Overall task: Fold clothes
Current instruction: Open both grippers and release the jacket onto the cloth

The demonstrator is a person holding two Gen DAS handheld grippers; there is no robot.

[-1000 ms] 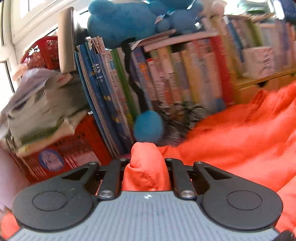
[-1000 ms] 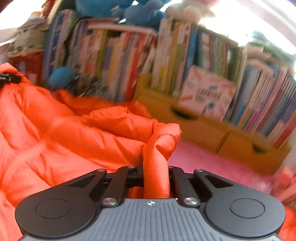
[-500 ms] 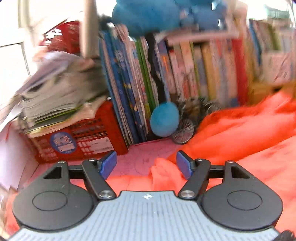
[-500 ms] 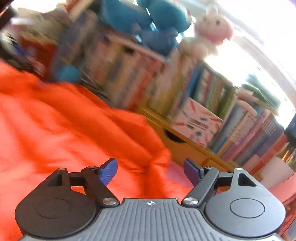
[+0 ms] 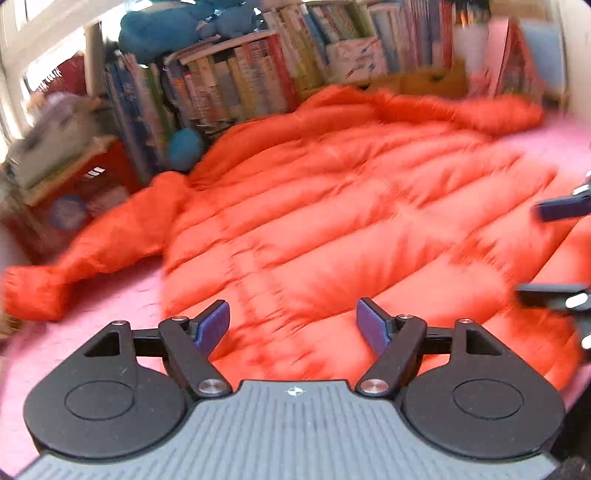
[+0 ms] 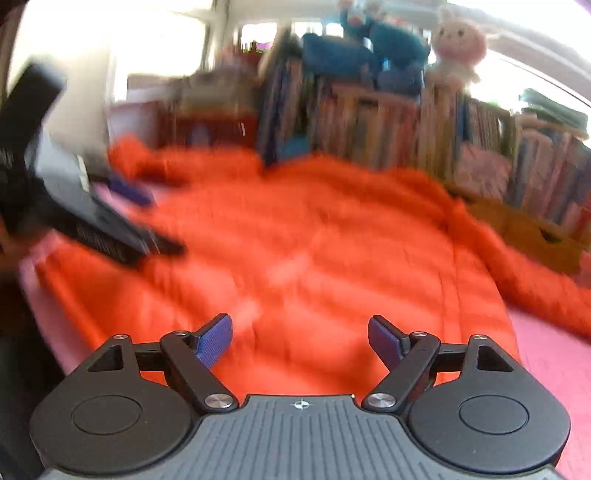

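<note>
An orange quilted puffer jacket (image 5: 332, 206) lies spread flat on the pink mat (image 5: 110, 306), one sleeve (image 5: 92, 251) stretched out to the left. It also fills the right wrist view (image 6: 314, 240), with its other sleeve (image 6: 517, 266) running to the right. My left gripper (image 5: 293, 325) is open and empty, above the jacket's near hem. My right gripper (image 6: 301, 339) is open and empty over the near part of the jacket. The left gripper's body shows at the left edge of the right wrist view (image 6: 74, 206). Both views are blurred.
Bookshelves packed with books (image 5: 240, 77) line the far side, with blue plush toys (image 5: 177, 29) on top and a pink-white bunny (image 6: 458, 48). A red crate (image 5: 74, 195) with stacked papers stands at the far left. A wooden drawer unit (image 6: 524, 229) stands at the right.
Both grippers let go of the orange fabric, opened, and pulled back and up. The jacket now lies spread flat on the mat.
</note>
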